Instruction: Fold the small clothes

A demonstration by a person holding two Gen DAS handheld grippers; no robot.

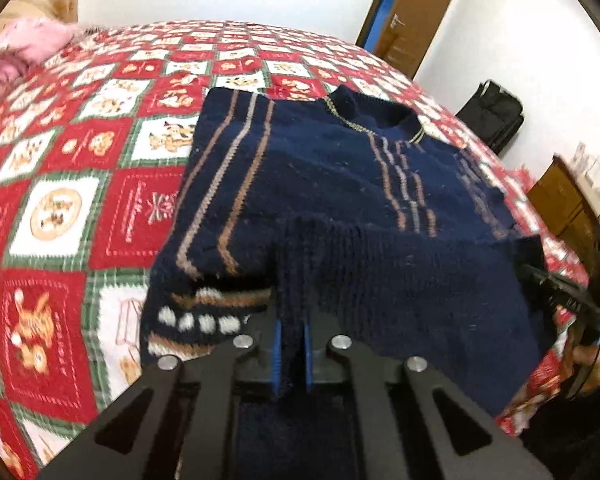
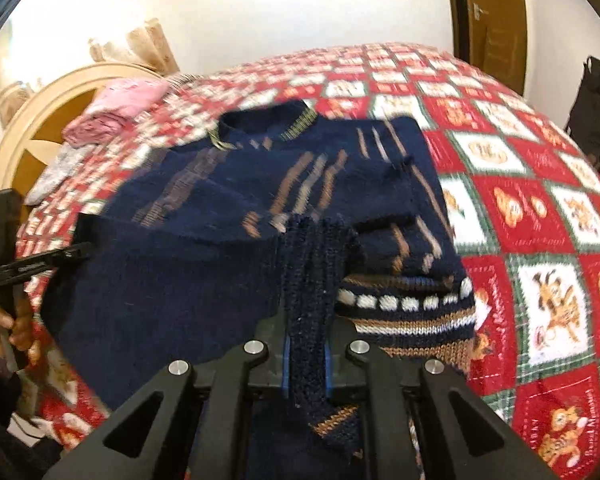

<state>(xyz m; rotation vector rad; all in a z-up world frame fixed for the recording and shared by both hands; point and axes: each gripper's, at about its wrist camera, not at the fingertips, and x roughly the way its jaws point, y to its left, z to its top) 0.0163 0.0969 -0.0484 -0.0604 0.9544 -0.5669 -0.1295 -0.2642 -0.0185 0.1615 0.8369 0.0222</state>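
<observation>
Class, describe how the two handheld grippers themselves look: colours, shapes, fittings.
Both the left gripper and the right gripper are matte black, with angular linkage arms, triangular cut-outs and round silver pivot pins. Blue pads line the fingers. A bare hand grips one black handle.

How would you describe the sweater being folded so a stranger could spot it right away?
On the red-and-white checked quilt covering the bed lies a navy knit sweater, its hem pinched by the left gripper and right gripper. Unlike the pink clothes by the headboard, it is dark with tan stripes.
</observation>
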